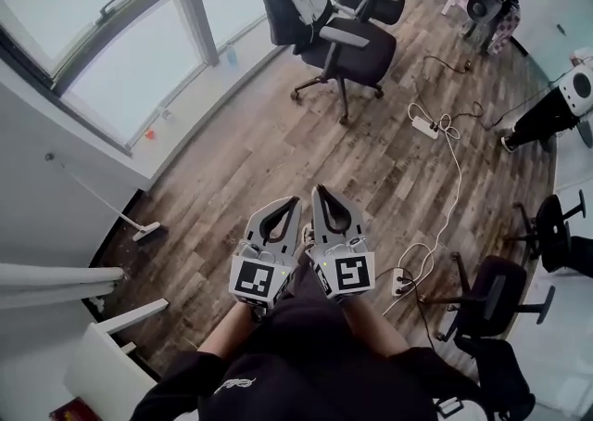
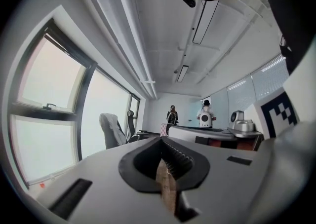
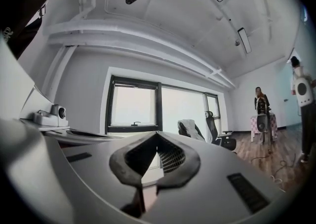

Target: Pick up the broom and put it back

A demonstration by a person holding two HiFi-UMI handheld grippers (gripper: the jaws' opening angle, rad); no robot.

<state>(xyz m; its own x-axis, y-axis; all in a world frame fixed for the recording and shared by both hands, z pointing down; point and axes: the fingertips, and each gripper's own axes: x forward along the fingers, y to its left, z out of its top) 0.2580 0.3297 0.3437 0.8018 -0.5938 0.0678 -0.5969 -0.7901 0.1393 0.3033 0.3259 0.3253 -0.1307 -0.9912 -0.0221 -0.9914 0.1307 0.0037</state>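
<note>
Sleeves point(image 1: 278, 377) sit right under the head camera, dark, both arms pushed forward. Out front the left gripper point(image 1: 293, 202) and right gripper point(image 1: 319, 190) ride side by side, just beside each other, over the wooden floor point(image 1: 278, 150). Jaws closed on both, tips together, nothing between them. Off to the left, well apart from both, there's the broom point(image 1: 145, 231): head down on the floor at the foot of the wall point(image 1: 56, 215), thin handle slanting up and away along it, below the window point(image 1: 102, 39). Ahead stands a black chair point(image 1: 352, 48) with a pale cloth over its back, and a white cable point(image 1: 452, 178) snakes across the boards on the right. Over to the left gripper view now: jaws shut, tips meeting in a point, holding nothing, just a sliver of brown showing through the hollow behind them. Beyond them the window runs down the left side, the draped chair sits near it, and far back stand a person in dark point(image 2: 172, 115) and a person in white point(image 2: 205, 115). Right gripper view: same story, jaws pressed together and empty, tips aimed at the window straight ahead. The chair shows just right of the tips, and the person in dark stands farther right on the wooden floor.
</note>
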